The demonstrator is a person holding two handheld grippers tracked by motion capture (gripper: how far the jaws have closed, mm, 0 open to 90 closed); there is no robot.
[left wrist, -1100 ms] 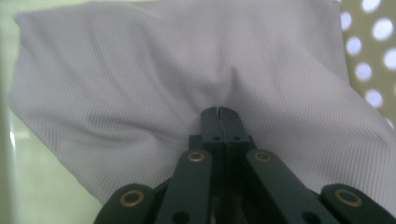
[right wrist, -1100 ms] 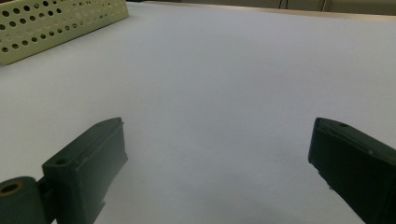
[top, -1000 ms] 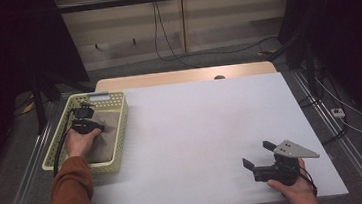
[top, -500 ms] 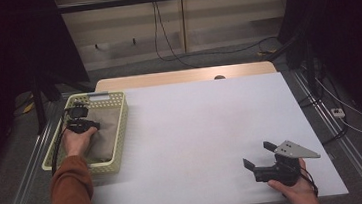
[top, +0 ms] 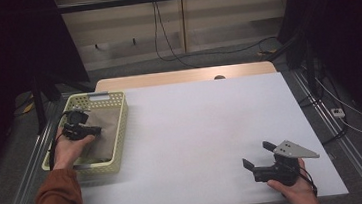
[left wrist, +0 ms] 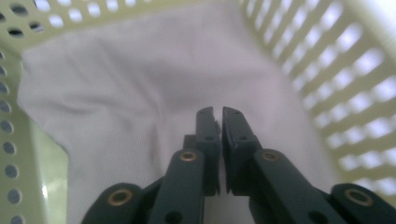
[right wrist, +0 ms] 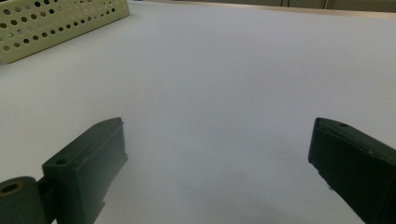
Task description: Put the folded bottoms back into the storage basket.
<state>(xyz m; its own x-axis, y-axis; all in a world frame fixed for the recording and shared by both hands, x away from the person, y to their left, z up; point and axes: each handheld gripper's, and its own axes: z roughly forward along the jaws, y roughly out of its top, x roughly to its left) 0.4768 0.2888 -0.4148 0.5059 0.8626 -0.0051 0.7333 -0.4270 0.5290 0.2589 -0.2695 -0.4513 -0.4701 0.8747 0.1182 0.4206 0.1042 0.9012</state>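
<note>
Left gripper (left wrist: pixel 215 112), jaws together, poised over cloth (left wrist: pixel 126 88) in basket (top: pixel 121 125), seemingly for pickup; right gripper (top: pixel 259 157) gapes, parked on table (top: pixel 196 125).

1. The left hand (top: pixel 70 145), in an orange-brown sleeve (top: pixel 58 201), reaches forward at the left.
2. The left gripper (left wrist: pixel 217 114) has its jaws nearly together, with a thin slit between them.
3. The right hand (top: pixel 292 186) holds the right gripper (top: pixel 258 156) low at the near right, jaws spread wide.
</note>
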